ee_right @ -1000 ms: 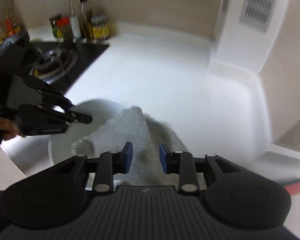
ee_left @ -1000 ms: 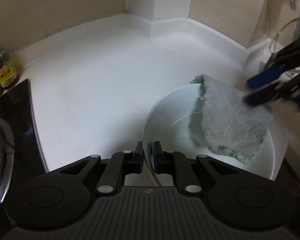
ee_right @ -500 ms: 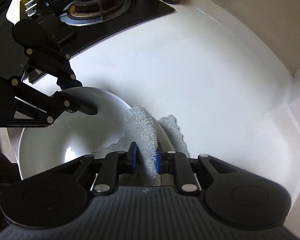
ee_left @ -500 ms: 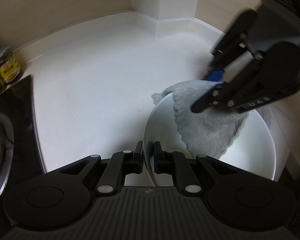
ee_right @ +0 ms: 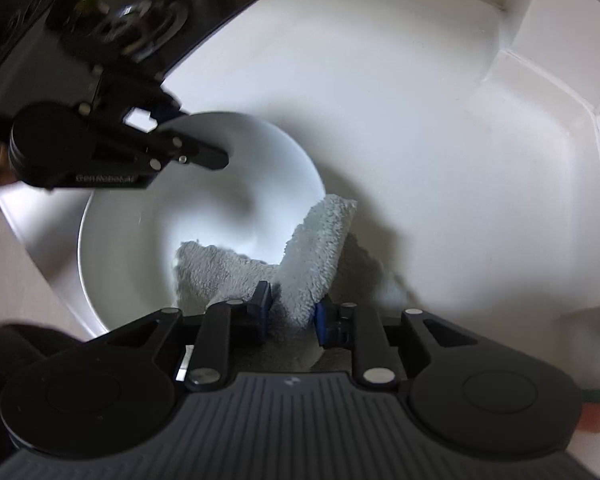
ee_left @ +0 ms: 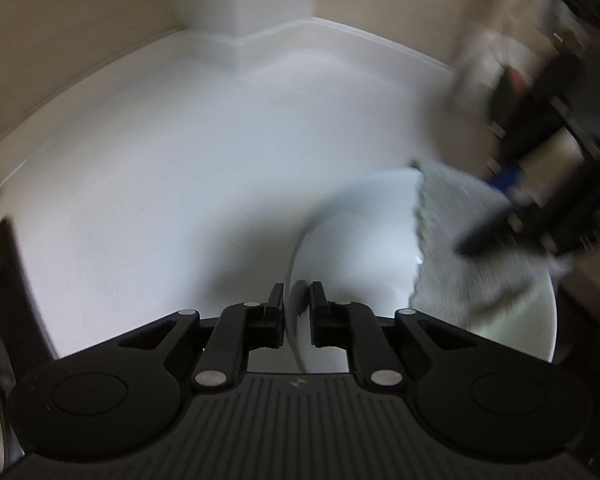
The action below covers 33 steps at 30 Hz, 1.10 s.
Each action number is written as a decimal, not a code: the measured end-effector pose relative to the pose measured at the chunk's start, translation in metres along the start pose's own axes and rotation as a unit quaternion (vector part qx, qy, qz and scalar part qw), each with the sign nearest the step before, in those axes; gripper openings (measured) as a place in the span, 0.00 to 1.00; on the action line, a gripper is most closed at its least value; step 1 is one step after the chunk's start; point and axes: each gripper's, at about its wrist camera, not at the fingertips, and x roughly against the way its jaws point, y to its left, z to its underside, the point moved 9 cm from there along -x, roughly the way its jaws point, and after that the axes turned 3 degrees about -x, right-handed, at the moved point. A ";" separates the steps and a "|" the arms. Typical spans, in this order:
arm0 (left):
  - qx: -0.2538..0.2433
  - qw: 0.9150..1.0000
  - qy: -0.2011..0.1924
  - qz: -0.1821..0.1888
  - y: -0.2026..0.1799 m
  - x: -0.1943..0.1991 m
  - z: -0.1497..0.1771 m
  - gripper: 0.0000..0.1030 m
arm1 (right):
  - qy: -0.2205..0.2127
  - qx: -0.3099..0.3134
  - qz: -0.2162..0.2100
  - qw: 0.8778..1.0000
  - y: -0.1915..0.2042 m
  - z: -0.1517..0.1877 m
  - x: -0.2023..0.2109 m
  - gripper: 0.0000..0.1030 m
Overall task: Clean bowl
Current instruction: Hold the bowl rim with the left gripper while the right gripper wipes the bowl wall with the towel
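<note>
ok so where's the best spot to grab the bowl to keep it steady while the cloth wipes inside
Grip the thin rim of the bowl on the side away from the cloth, coming over the edge with one finger inside and one outside. The wall is too wide to span, but the rim fits between the fingers. The left gripper already pinches it so, leaving the inside free for the right gripper and cloth.
</note>
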 end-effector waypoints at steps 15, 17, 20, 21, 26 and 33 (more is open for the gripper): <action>0.116 0.992 0.012 -0.049 0.000 0.009 0.011 0.11 | -0.040 0.099 0.010 0.994 -0.008 -0.057 -0.018 0.15; 0.177 0.982 -0.002 -0.057 0.000 0.015 0.021 0.11 | -0.055 0.066 0.004 0.996 -0.013 -0.052 -0.015 0.15; 0.189 0.980 -0.002 -0.057 -0.004 0.017 0.029 0.09 | -0.069 0.020 0.004 0.997 -0.015 -0.047 -0.012 0.15; 0.176 0.983 0.005 -0.060 -0.004 0.017 0.028 0.07 | -0.071 0.017 0.008 0.997 -0.013 -0.044 -0.011 0.15; 0.066 0.996 0.037 -0.039 -0.008 0.013 0.015 0.08 | -0.035 0.078 -0.011 0.996 0.000 -0.034 -0.011 0.12; -0.051 0.997 0.057 -0.011 -0.011 0.004 -0.006 0.10 | 0.021 0.225 -0.021 0.974 0.006 -0.049 -0.018 0.15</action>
